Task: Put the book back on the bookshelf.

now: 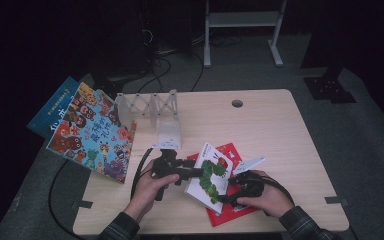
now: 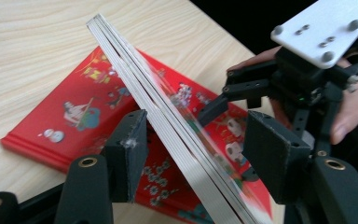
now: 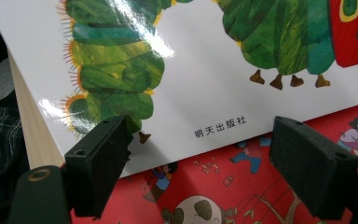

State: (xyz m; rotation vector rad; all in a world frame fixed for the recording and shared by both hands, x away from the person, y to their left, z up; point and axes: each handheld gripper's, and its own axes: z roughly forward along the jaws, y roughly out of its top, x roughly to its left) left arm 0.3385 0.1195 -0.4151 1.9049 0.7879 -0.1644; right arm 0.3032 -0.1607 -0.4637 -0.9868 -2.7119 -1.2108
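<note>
A white picture book with a green caterpillar [image 1: 211,175] lies tilted on a red book [image 1: 232,212] near the table's front edge. In the left gripper view the white book's page edge [image 2: 168,126] runs between the jaws of my left gripper [image 2: 196,154], which stands open; the left jaw touches the pages and the right jaw stays clear. My left gripper [image 1: 192,173] meets the book from the left. My right gripper [image 1: 232,192] faces the book's glossy cover [image 3: 205,93] from the right, jaws wide open over the red book [image 3: 242,186], nothing between them.
A colourful picture book [image 1: 92,132] overlaps a blue book [image 1: 55,107] at the table's left edge. A white folding rack [image 1: 152,107] stands at the back left. The tabletop [image 1: 280,140] has a cable hole [image 1: 237,103]. Cables trail off the front left.
</note>
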